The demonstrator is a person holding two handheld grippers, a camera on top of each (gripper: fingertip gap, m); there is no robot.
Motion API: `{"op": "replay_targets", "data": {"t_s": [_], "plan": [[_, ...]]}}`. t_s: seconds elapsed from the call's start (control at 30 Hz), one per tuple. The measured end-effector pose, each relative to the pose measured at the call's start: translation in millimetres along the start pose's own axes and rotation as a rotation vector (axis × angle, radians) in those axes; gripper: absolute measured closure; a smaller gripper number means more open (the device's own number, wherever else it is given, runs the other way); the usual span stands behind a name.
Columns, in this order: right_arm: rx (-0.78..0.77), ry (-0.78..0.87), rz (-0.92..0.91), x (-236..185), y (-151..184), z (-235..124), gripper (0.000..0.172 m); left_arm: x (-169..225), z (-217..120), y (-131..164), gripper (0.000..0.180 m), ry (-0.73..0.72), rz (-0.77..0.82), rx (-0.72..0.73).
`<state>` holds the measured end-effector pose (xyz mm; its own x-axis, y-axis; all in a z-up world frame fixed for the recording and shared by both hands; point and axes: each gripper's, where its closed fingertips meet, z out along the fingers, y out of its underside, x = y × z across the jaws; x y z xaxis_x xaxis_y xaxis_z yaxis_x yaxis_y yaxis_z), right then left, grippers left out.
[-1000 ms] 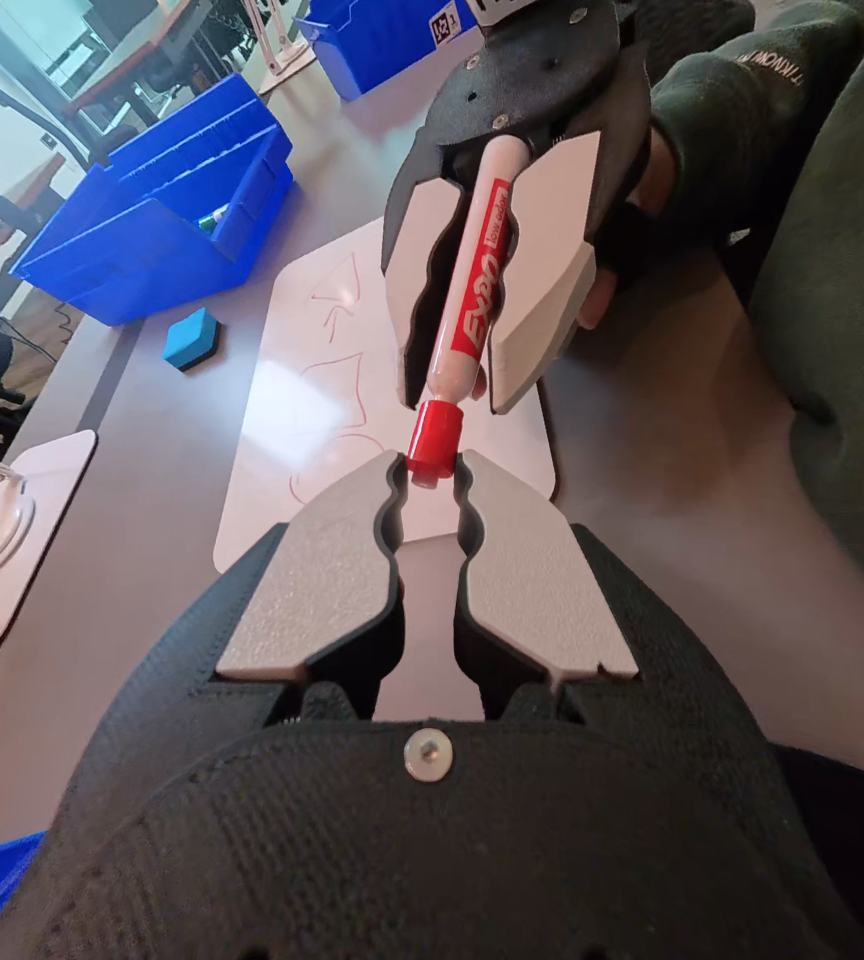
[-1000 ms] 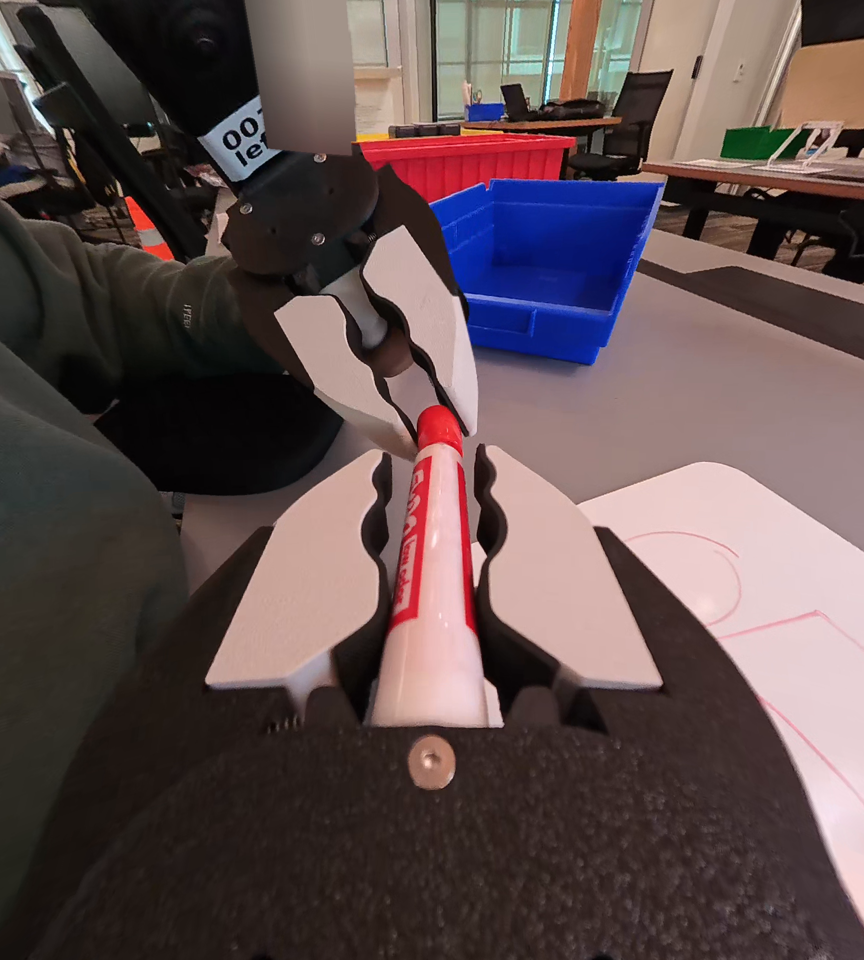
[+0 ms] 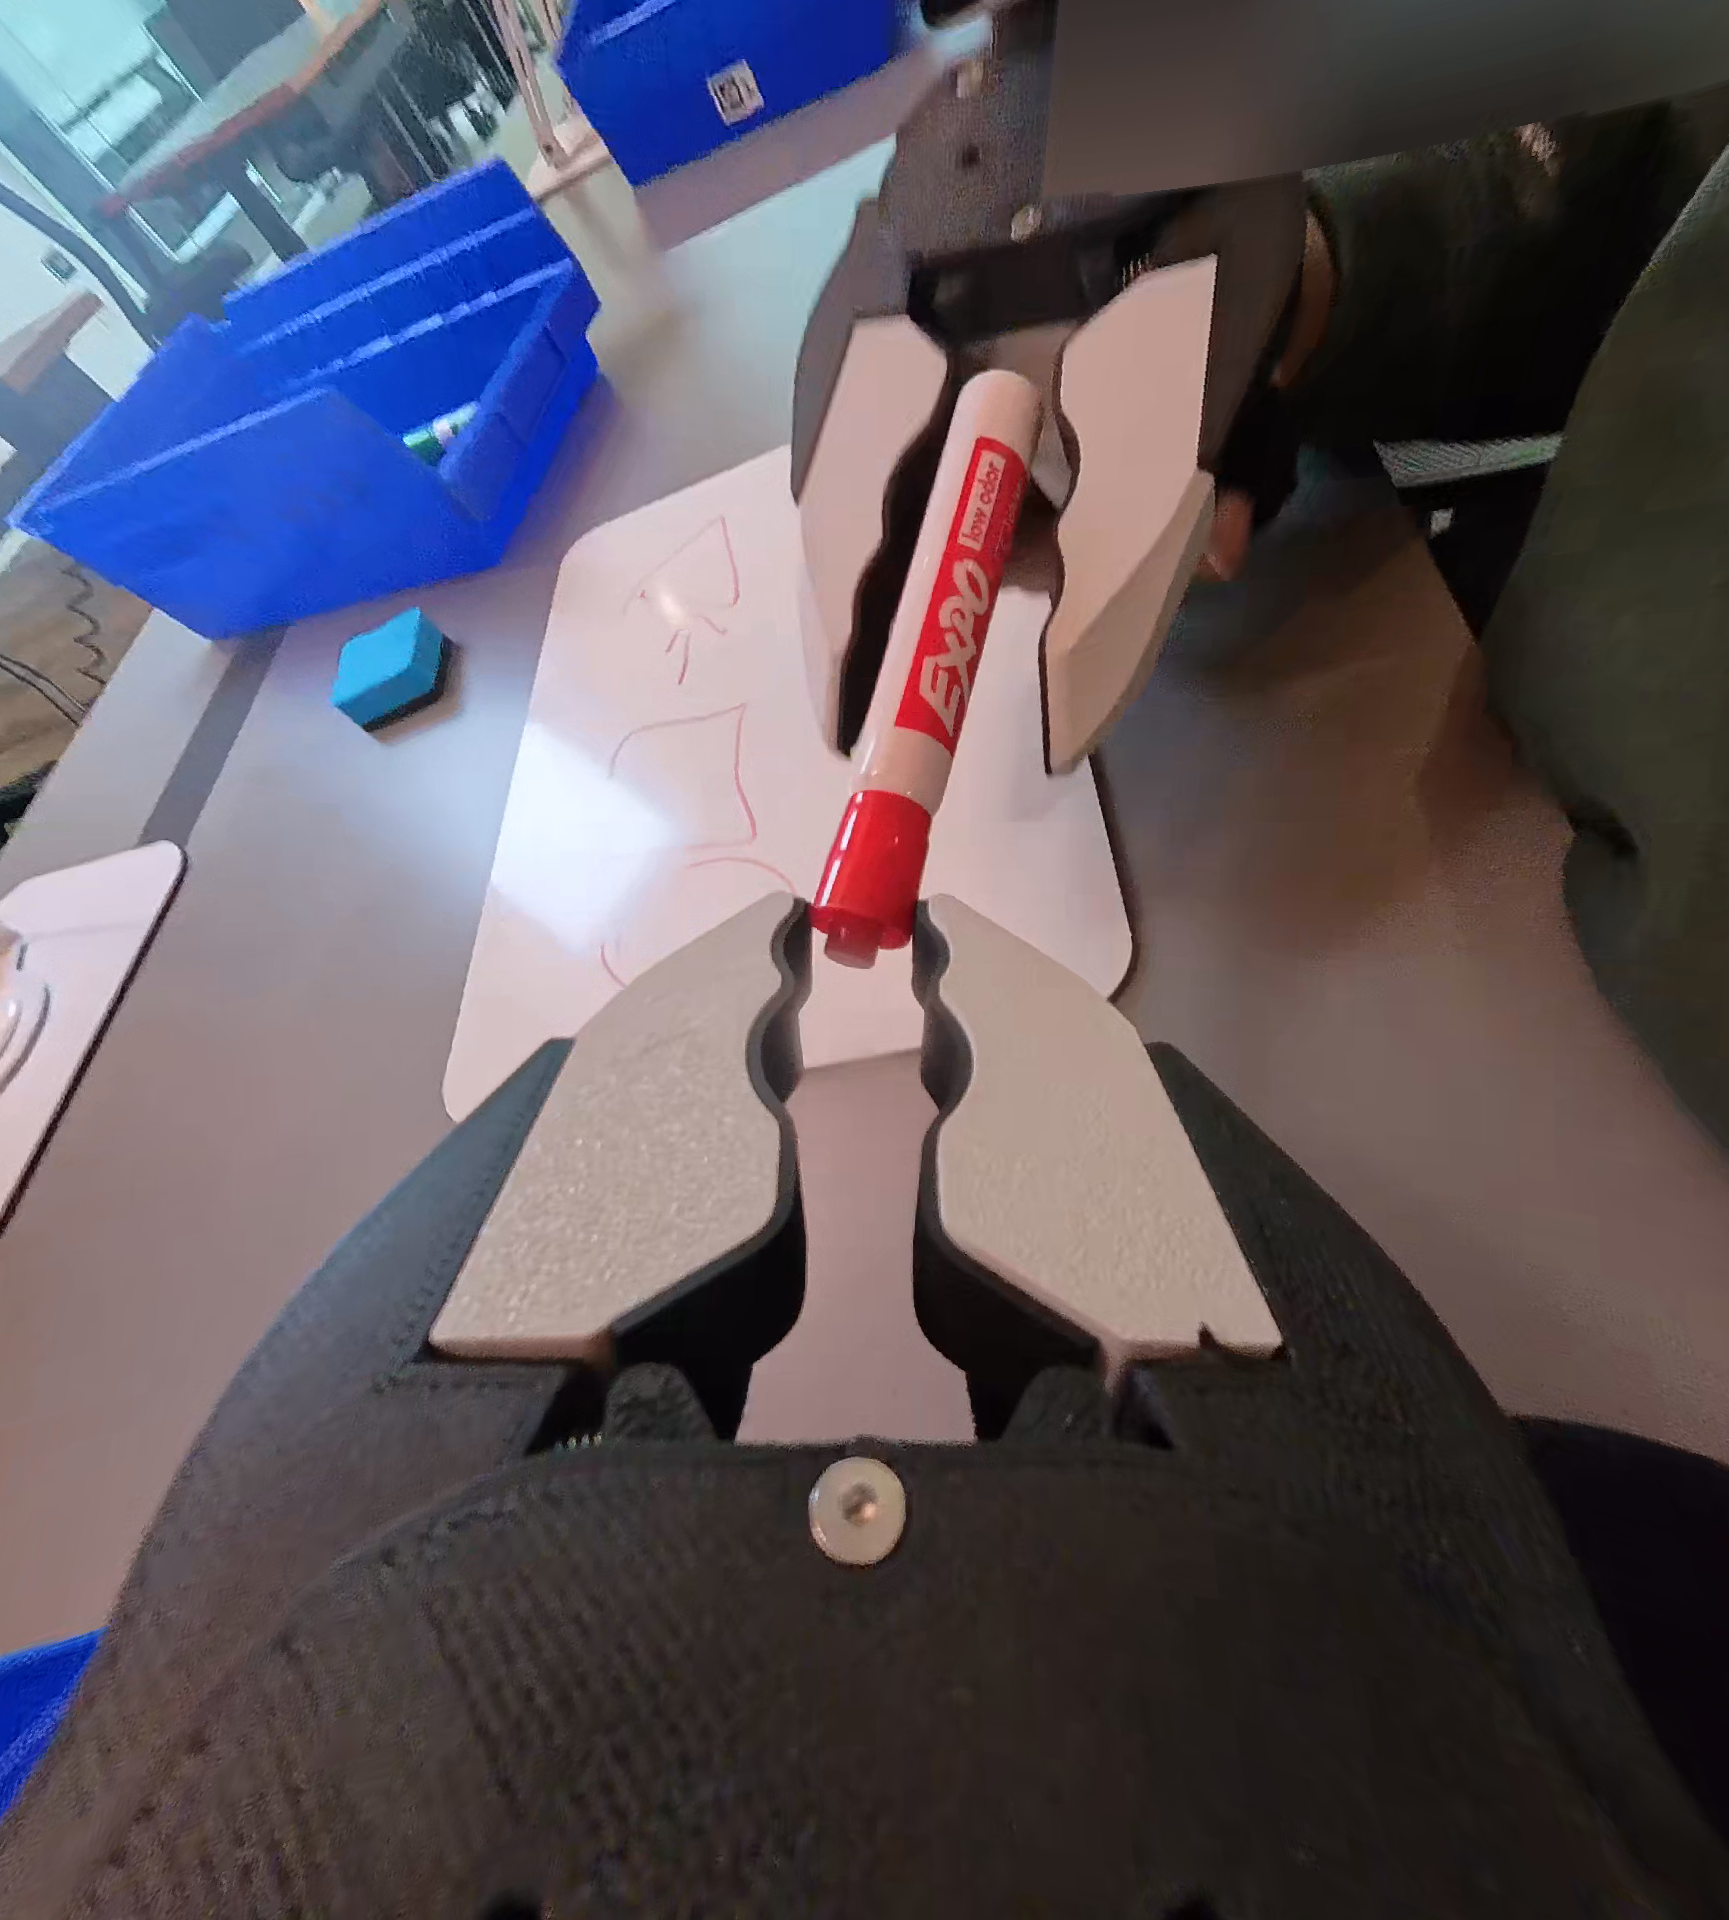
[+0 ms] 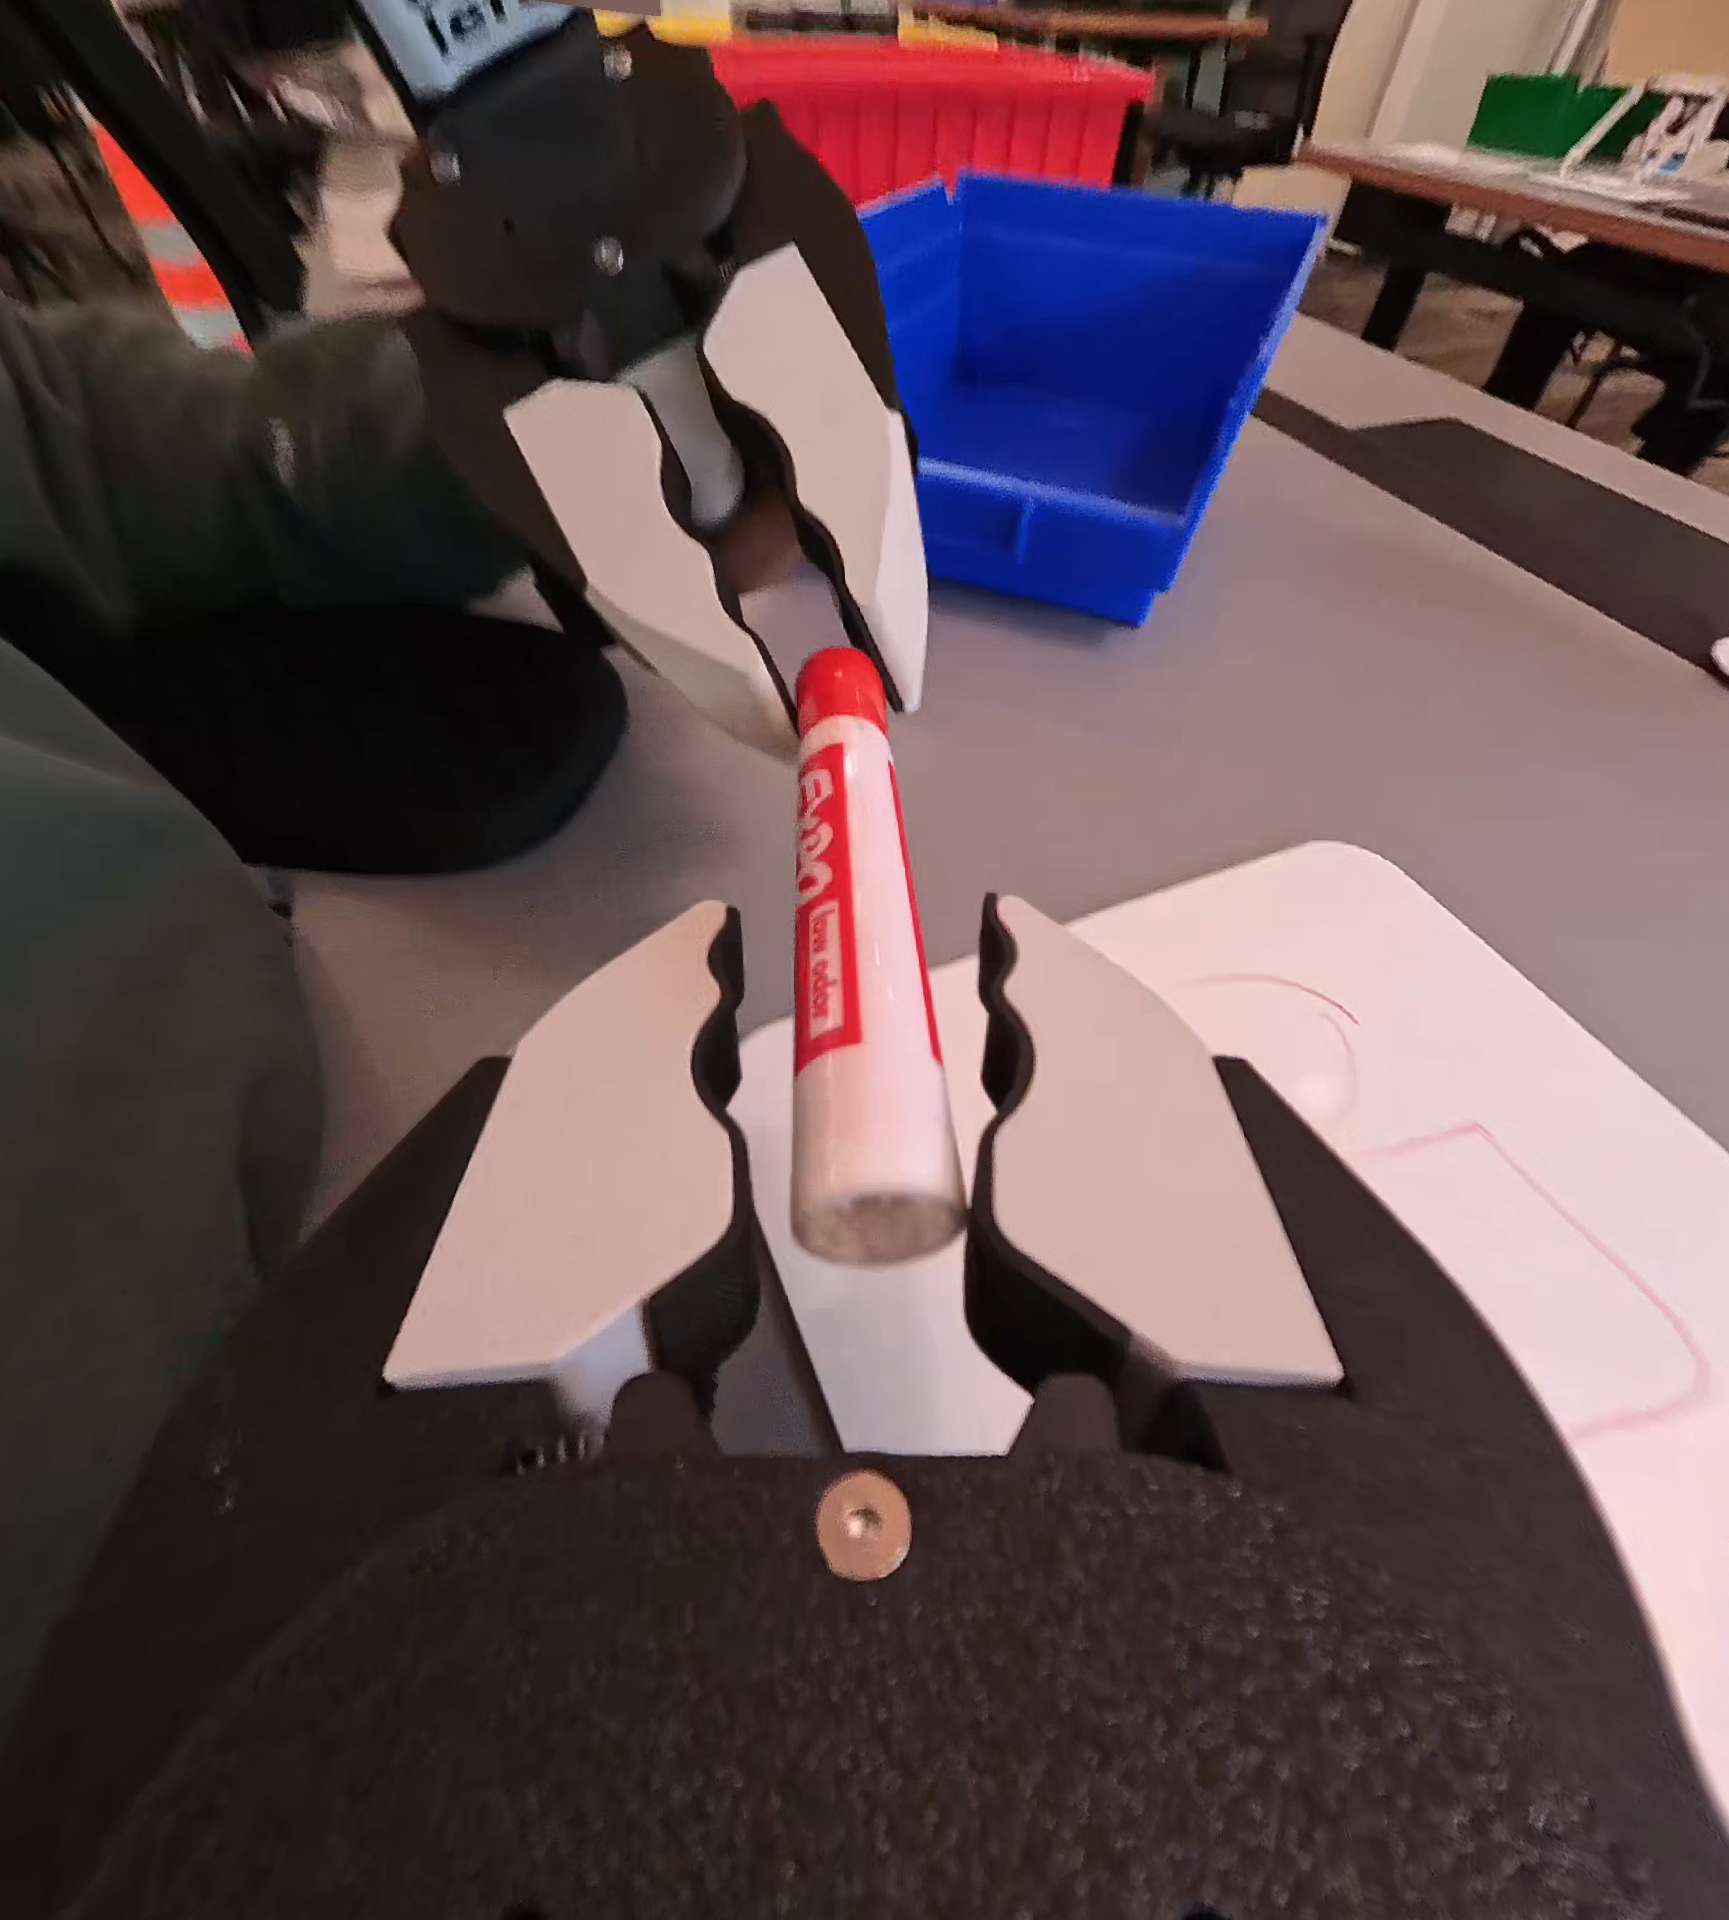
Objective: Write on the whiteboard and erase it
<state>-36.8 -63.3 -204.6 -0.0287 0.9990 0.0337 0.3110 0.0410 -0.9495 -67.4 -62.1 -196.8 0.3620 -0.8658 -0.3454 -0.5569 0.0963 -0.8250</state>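
Only left wrist view shows eraser (image 3: 392,668), right shows red bin (image 4: 927,109).

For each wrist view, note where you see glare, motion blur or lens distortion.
Left wrist view: window glare washes the whiteboard; right gripper slightly blurred; bins bend at edges. Right wrist view: left gripper and background smeared; marker fairly sharp.

We note left gripper (image 3: 855,925): black textured body, pale grey fingers (image 3: 652,1164) with wavy black inner edges, one silver screw (image 3: 857,1509). Right gripper (image 4: 855,925) same build. We see dark green sleeve (image 4: 164,447), black glove (image 3: 1255,447).
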Motion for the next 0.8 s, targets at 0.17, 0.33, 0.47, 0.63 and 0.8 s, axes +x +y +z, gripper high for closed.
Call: {"op": "replay_targets", "data": {"t_s": [0.17,0.33,0.47,0.63,0.8], "plan": [[-0.192,0.042,-0.131,4,6,-16,0.128,0,2,15,0.162,0.01,0.015,-0.083],[-0.371,0.046,-0.242,0,23,-7,0.133,9,8,14,0.162,0.043,0.009,-0.079],[-0.423,0.078,-0.333,3,29,2,0.153,11,10,16,0.162,0.044,0.018,-0.093],[-0.374,0.079,-0.279,6,20,-3,0.153,5,8,5,0.161,0.021,-0.054,-0.004],[-0.256,0.229,-0.172,61,-5,-45,0.152,-22,-6,-12,0.163,-0.091,-0.162,0.162]]}}
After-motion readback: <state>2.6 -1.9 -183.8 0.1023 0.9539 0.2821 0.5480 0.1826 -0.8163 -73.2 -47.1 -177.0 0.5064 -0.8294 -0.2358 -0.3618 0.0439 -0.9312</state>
